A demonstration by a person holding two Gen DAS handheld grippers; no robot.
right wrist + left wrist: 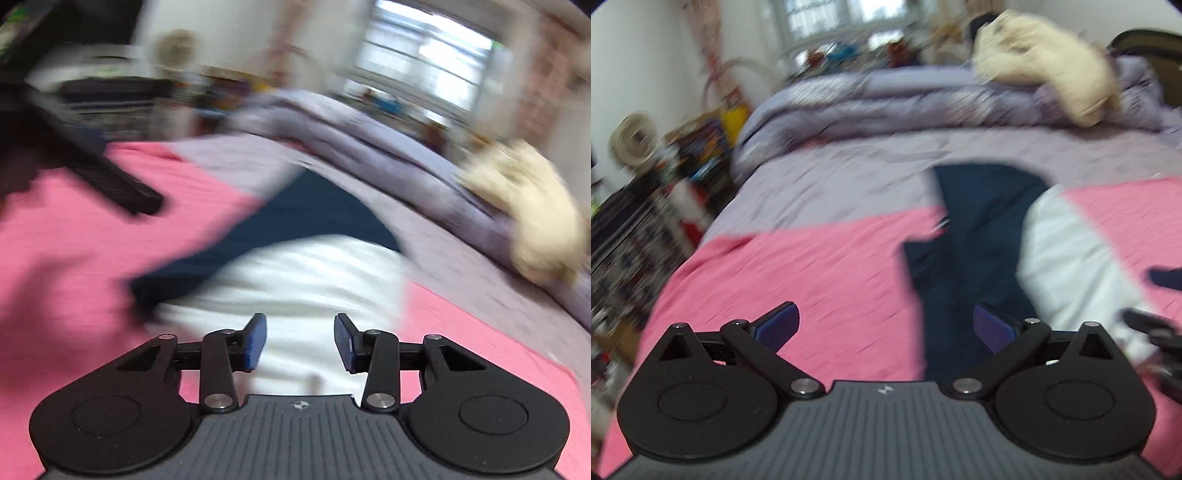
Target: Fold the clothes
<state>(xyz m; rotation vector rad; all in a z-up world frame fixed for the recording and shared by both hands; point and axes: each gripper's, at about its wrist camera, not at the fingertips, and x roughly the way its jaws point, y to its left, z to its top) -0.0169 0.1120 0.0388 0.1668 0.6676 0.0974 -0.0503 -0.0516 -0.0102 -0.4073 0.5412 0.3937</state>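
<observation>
Currently both views are motion-blurred, so fine detail is lost. Left gripper [886,325]: fingers wide apart, blue pads [777,325] bare, nothing between them; it hangs over the pink sheet [812,266] at the near part of the bed. Right gripper [300,341]: fingers also apart, though by a narrower gap, pads [255,341] bare, nothing gripped; it is over the white garment [306,277]. Clothes lie on the pink sheet, toward the right in the left view: a navy garment [979,221] runs from the lilac bedding down toward the camera, and the white garment [1071,258] lies just beside it on the right, with their edges meeting; which overlaps which cannot be told through the blur. In the right view the navy garment [295,218] shows as a dark wedge beyond and left of the white one. A lilac quilt [923,99] is bunched across the far part of the bed, with a cream plush [1045,62] on top of it at the right; same plush [535,214] at the right edge of the right view. Left gripper's dark body [96,162] enters the right view from the upper left, above the pink sheet. Window [842,18] behind the bed; cluttered shelves [646,221] along the left wall.
</observation>
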